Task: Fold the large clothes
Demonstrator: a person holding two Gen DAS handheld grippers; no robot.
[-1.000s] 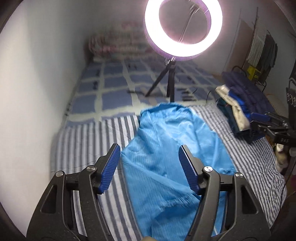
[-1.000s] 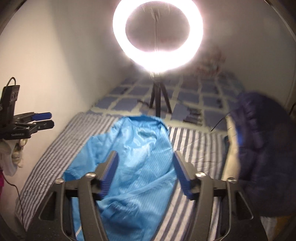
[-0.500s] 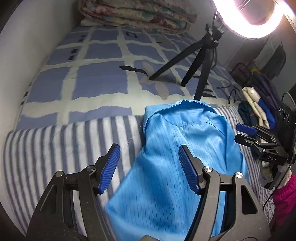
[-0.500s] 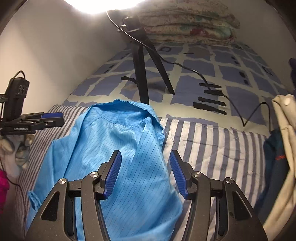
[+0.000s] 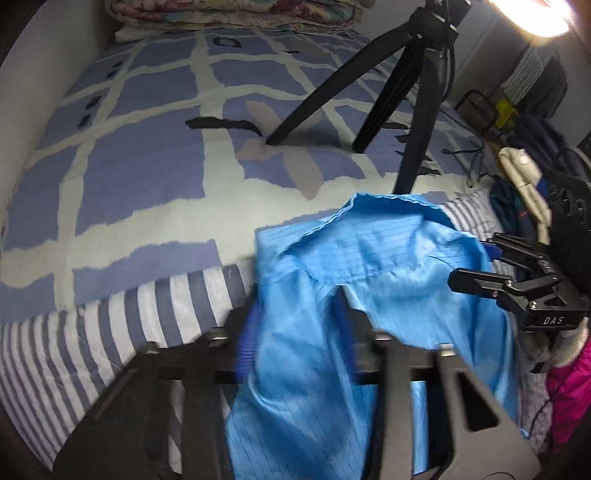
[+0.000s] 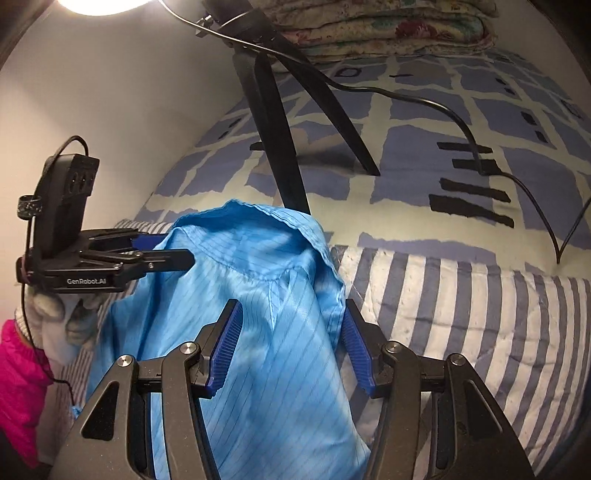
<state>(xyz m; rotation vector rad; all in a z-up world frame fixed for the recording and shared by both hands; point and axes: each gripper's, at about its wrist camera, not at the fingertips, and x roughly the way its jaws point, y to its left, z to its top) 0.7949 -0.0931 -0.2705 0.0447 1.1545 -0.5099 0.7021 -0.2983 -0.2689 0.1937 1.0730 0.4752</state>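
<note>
A bright blue pinstriped garment (image 5: 369,266) lies collar-end away from me on a striped sheet (image 5: 110,332). My left gripper (image 5: 297,295), blurred with motion, straddles the garment's left shoulder. Its jaws are closing, cloth lies between them, and no pinch shows. In the right wrist view the garment (image 6: 258,266) runs between the blue pads (image 6: 227,347) of my right gripper (image 6: 291,306), which straddles the right shoulder. These jaws are closing too, and the cloth is still slack. Each gripper shows in the other's view: the right one (image 5: 469,262), the left one (image 6: 177,247).
A black tripod (image 5: 417,110) with a lit ring light (image 5: 535,18) stands just beyond the collar, its cable (image 6: 461,122) trailing right. A folded quilt (image 5: 240,14) lies at the far end. Piled clothes (image 5: 524,177) sit right, a wall (image 6: 110,92) left. A gloved hand (image 6: 55,317) has a pink sleeve.
Both grippers have come down and forward to the garment's shoulders, and their jaws have narrowed around the cloth. The ring light has slid almost out of both views.
</note>
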